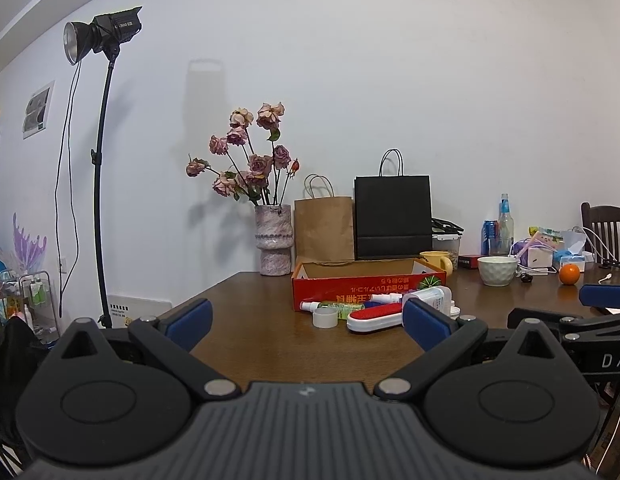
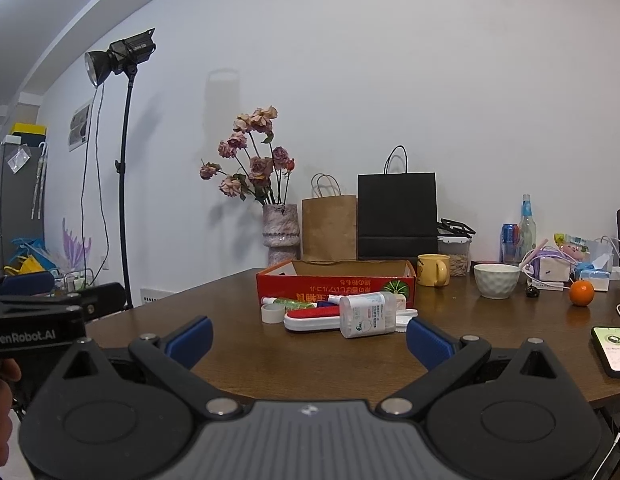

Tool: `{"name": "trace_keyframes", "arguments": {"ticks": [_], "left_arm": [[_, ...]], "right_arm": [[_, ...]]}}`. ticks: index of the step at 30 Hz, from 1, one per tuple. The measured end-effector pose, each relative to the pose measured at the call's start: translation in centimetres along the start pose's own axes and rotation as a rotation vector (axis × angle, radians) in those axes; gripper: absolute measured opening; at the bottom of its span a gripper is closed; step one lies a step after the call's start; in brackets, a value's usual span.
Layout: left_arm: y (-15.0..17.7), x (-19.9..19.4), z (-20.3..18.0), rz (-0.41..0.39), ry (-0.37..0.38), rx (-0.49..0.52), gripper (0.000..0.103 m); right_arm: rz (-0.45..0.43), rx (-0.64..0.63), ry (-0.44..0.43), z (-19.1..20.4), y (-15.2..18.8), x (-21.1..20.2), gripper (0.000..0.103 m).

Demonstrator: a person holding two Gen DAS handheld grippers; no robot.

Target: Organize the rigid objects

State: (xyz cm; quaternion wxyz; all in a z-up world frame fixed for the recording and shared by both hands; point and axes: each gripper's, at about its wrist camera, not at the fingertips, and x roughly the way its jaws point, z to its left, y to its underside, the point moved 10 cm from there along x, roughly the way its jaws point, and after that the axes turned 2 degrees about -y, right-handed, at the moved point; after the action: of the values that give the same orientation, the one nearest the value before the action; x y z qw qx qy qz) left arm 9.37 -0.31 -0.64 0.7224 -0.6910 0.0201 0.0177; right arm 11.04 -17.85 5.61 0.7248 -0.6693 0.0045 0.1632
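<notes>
Jaws on both our left gripper point(image 1: 308, 322) and right gripper point(image 2: 309, 338) stand wide, empty. Bottle point(image 2: 368, 315), lint brush point(image 2: 312, 319), tape roll point(image 2: 273, 313) crowd together before the red box point(image 2: 334, 282) on the tabletop point(image 2: 246, 344). Risk, we judge: nudging a neighbour while grasping one.

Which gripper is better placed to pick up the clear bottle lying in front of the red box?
Right gripper, probably: open, with the clear bottle nearly centred ahead. It sits off-centre for the left gripper.
</notes>
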Motion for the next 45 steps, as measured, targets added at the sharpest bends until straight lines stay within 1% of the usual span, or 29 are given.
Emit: {"name": "trace_keyframes", "arguments": {"ticks": [3, 6, 9, 13, 17, 21, 22, 24, 25, 27, 29, 30, 32, 35, 37, 39, 40, 41, 42, 43, 45], "left_arm": [[0.1, 0.1, 0.0, 0.006, 0.005, -0.001, 0.103], [0.5, 1.0, 0.2, 0.033, 0.022, -0.014, 0.103], [1.0, 2.6, 0.5, 0.054, 0.019, -0.023, 0.103], [1.8, 5.6, 0.3, 0.106, 0.035, -0.016, 0.103], [2.3, 9.3, -0.4, 0.158, 0.055, -0.035, 0.103], [2.3, 13.4, -0.9, 0.195, 0.061, -0.057, 0.103], [2.3, 14.7, -1.2, 0.215, 0.064, -0.057, 0.103], [2.3, 16.8, -1.8, 0.239, 0.074, -0.062, 0.103], [2.3, 17.7, -2.2, 0.242, 0.088, -0.063, 0.103], [2.3, 19.8, -3.1, 0.249, 0.103, -0.045, 0.103], [2.6, 22.2, -3.5, 0.270, 0.080, -0.020, 0.103], [2.8, 23.3, -3.6, 0.287, 0.076, -0.019, 0.103], [3.0, 25.2, -3.8, 0.325, 0.094, -0.057, 0.103], [2.7, 27.2, -5.1, 0.356, 0.160, -0.135, 0.103], [2.5, 28.3, -6.3, 0.370, 0.197, -0.160, 0.097], [2.3, 29.7, -7.8, 0.407, 0.230, -0.208, 0.074], [2.2, 30.4, -8.8, 0.428, 0.265, -0.246, 0.071], [2.2, 30.9, -9.7, 0.440, 0.300, -0.279, 0.071], [2.4, 31.4, -10.4, 0.457, 0.323, -0.305, 0.067], [2.7, 32.1, -11.2, 0.483, 0.334, -0.318, 0.064], [3.7, 33.0, -12.3, 0.534, 0.353, -0.339, 0.044]], "right_arm": [[0.008, -0.001, -0.006, 0.0, 0.1, 0.2, 0.103], [0.029, -0.008, -0.003, -0.5, 0.5, 1.0, 0.103], [0.061, -0.011, 0.016, -1.7, 1.1, 2.4, 0.103], [0.101, 0.002, 0.051, -3.9, 1.9, 5.1, 0.103], [0.147, 0.032, 0.068, -6.3, 2.0, 8.8, 0.103], [0.157, 0.041, 0.067, -8.3, 1.0, 12.5, 0.103], [0.162, 0.040, 0.060, -8.7, 0.8, 13.6, 0.103], [0.180, 0.041, 0.020, -9.2, 0.4, 15.9, 0.103], [0.197, 0.047, 0.009, -9.5, 0.4, 16.8, 0.103], [0.272, 0.054, -0.018, -9.9, 0.9, 19.3, 0.103], [0.314, 0.066, -0.006, -10.7, 1.1, 21.4, 0.103], [0.314, 0.075, -0.001, -11.2, 1.1, 22.3, 0.103], [0.314, 0.100, -0.011, -11.9, 0.8, 24.1, 0.103], [0.307, 0.151, -0.018, -13.4, 0.1, 27.1, 0.100], [0.324, 0.186, -0.015, -14.6, -0.1, 29.0, 0.090], [0.344, 0.231, -0.041, -15.3, -0.1, 30.7, 0.071], [0.350, 0.243, -0.054, -15.5, -0.1, 31.4, 0.068], [0.367, 0.258, -0.065, -15.9, 0.2, 32.3, 0.060], [0.384, 0.271, -0.074, -16.1, 0.4, 32.9, 0.056], [0.382, 0.297, -0.097, -16.3, 0.5, 33.3, 0.053], [0.398, 0.381, -0.176, -16.3, 0.9, 33.8, 0.042]]}}
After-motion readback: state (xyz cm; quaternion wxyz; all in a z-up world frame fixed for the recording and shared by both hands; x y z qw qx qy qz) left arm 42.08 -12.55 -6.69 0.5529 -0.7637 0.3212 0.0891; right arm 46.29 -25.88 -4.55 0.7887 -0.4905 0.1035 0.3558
